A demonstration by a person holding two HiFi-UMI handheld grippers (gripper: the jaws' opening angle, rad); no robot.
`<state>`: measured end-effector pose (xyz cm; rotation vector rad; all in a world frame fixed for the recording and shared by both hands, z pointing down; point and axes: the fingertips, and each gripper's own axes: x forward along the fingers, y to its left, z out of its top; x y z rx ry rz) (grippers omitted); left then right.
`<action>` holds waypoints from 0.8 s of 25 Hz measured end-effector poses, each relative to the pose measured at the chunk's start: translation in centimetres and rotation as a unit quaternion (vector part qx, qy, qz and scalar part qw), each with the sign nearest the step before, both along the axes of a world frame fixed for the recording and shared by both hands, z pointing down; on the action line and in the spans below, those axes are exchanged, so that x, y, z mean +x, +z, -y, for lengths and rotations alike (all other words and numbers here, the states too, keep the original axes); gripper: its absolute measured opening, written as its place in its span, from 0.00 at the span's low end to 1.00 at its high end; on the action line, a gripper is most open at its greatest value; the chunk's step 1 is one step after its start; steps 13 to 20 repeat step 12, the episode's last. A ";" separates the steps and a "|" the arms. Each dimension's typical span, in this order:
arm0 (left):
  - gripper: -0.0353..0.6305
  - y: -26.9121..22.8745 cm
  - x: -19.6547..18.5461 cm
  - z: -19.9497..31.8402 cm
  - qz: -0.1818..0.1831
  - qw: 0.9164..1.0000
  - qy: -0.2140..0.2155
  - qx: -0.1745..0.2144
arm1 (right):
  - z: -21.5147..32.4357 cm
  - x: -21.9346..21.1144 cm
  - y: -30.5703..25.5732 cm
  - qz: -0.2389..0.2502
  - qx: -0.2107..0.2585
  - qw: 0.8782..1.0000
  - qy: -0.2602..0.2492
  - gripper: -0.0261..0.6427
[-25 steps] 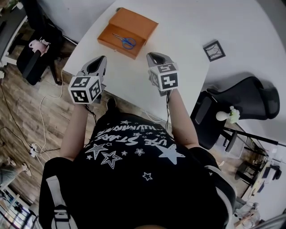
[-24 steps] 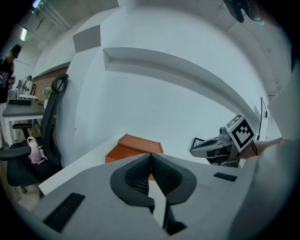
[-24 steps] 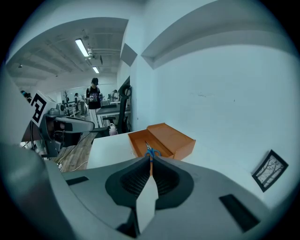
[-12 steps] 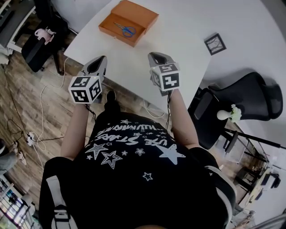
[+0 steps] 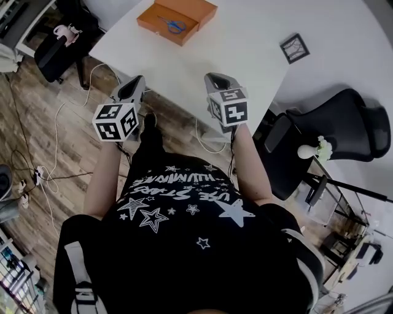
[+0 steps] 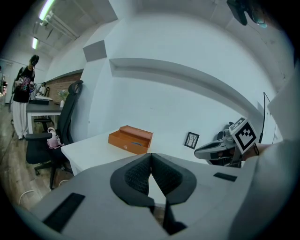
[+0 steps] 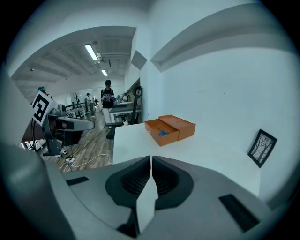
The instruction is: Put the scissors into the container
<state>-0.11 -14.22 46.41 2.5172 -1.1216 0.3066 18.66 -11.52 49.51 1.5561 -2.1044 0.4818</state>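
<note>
**A:** Give me the count.

**B:** Two grippers, one pair of scissors, one orange container. Besides those, one small dark picture frame and one black office chair on the right.

**A:** The surface and the room?

**B:** A white table with a rounded edge, against a plain white wall. The container sits near the table's far left corner and the frame lies flat further right, well apart from it. Below is a wood-plank floor with a white cable trailing across it. The right gripper view shows an open office with people standing far off.

**A:** The grippers?

**B:** The left gripper has its jaws pressed together with nothing between them. The right gripper is the same, tips meeting and empty. Both are held side by side at the table's near edge, pointing across it.

**A:** And the scissors?

**B:** They have blue handles and lie inside the container's open front compartment. They are ahead of both grippers and well apart from them, with bare tabletop between.
</note>
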 end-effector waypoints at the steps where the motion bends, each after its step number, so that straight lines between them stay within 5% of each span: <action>1: 0.08 0.1 0.0 -0.8 0.002 1.000 -0.002 -0.001 | -0.8 0.1 0.2 0.001 -0.002 1.000 -0.002 0.11; 12: 0.08 0.4 0.9 -7.4 0.007 1.000 -0.014 -0.004 | -7.2 1.2 0.6 0.012 -0.003 1.000 -0.011 0.11; 20: 0.08 0.4 0.9 -7.4 0.007 1.000 -0.014 -0.004 | -7.2 1.2 0.6 0.012 -0.003 1.000 -0.011 0.11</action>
